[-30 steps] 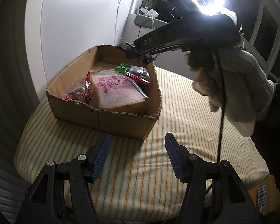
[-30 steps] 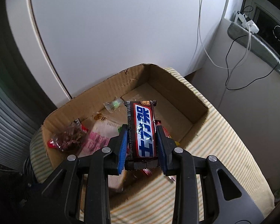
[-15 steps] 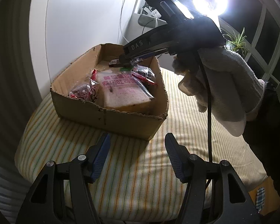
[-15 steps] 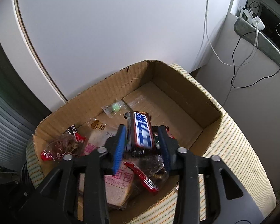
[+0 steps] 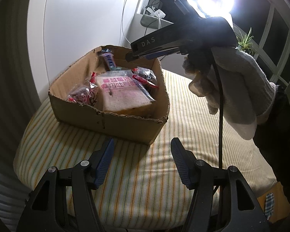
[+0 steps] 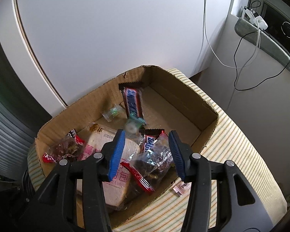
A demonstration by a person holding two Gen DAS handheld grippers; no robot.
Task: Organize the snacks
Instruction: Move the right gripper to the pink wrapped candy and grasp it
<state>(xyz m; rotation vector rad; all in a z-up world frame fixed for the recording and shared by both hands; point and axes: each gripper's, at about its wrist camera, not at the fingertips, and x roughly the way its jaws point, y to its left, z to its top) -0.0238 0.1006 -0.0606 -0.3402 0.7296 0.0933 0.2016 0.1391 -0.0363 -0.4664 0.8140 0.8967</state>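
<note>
Your right gripper (image 6: pixel 146 151): jaws just been opening, nothing between pads, hovering over near end of cardboard box (image 6: pixel 185 89). Snickers bar (image 6: pixel 133 101) leans against box's far wall; second bar (image 6: pixel 151 141), bagged toast (image 6: pixel 114 176), dark snack packs inside box. Your left gripper (image 5: pixel 142 163): fingers spread, empty, over striped cloth (image 5: pixel 164 174) in front of box. Gloved hand (image 5: pixel 232 85) right of box.

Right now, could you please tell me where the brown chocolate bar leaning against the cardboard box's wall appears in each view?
Left wrist view: the brown chocolate bar stands at the box's far corner, upper centre-left.
Right wrist view: it leans on the far wall, above centre.
Shared landmark: the pink-printed bagged bread slice in the torn cardboard box.
</note>
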